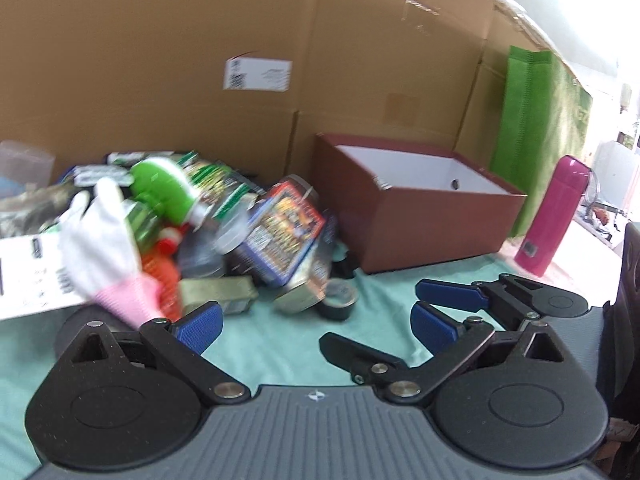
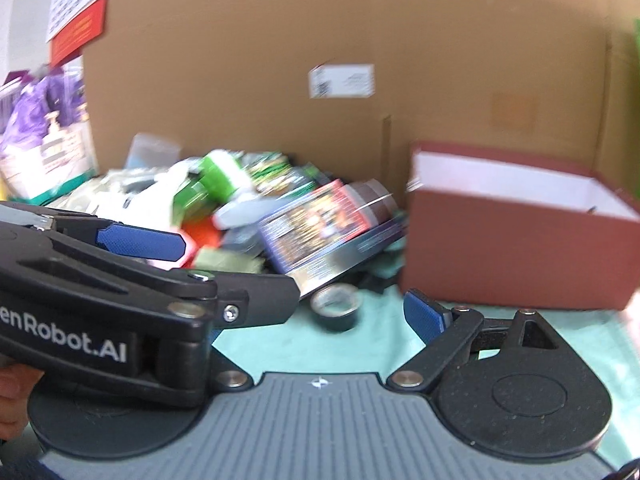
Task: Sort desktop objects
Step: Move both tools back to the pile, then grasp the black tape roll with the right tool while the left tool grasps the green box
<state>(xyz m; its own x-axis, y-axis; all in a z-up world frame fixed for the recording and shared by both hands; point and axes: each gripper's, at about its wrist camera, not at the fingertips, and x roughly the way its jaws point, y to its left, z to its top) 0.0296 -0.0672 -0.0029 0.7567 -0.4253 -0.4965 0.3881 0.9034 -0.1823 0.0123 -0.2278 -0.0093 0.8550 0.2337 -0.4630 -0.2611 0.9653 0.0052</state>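
A blurred heap of desktop items lies on a teal cloth [image 1: 280,344]: a white and pink glove [image 1: 104,240], a green-capped bottle [image 1: 164,188], a colourful printed tin [image 1: 284,232] and a black tape roll [image 1: 338,300]. To their right stands an open maroon box [image 1: 420,200] with a white inside. My left gripper [image 1: 316,326] is open just in front of the heap, holding nothing. My right gripper [image 2: 316,324] is open too, close beside the left one, facing the tape roll [image 2: 336,308] and the maroon box [image 2: 520,248]. The left gripper's body [image 2: 100,320] hides its left finger.
A tall cardboard wall [image 1: 240,40] closes off the back. A pink flask [image 1: 552,216] and a green bag [image 1: 536,120] stand right of the maroon box. A clear plastic container [image 1: 24,160] sits far left. Purple bags [image 2: 36,116] fill the far left of the right wrist view.
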